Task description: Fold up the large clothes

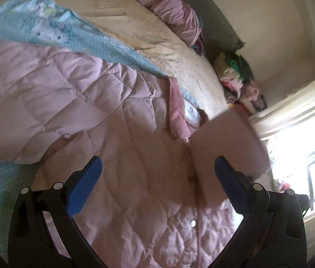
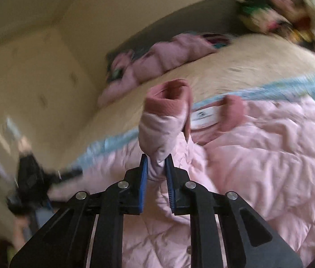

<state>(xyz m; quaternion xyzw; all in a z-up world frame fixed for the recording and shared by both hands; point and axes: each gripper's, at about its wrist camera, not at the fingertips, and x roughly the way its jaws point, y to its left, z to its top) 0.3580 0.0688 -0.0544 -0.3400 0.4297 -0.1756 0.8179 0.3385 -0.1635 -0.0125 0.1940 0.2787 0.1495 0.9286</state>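
Note:
A large pink quilted jacket (image 1: 94,116) lies spread on the bed over a light blue patterned sheet (image 1: 52,31). My left gripper (image 1: 157,167) hovers just above the jacket's front, its blue fingers (image 1: 85,183) wide open with nothing between them. A snap button (image 1: 193,223) shows below it. In the right wrist view my right gripper (image 2: 156,163) is shut on a bunched pink sleeve (image 2: 159,129), lifted so that its darker ribbed cuff (image 2: 170,96) stands up. The jacket's collar with a white label (image 2: 204,116) lies just beyond.
A cream blanket (image 1: 148,29) covers the far part of the bed. Crumpled pink clothes (image 1: 168,6) lie against a grey headboard (image 1: 220,22). A pile of mixed clothes (image 1: 237,76) sits in the corner. A bright window (image 1: 313,156) is at right. A dark object (image 2: 30,178) shows at left.

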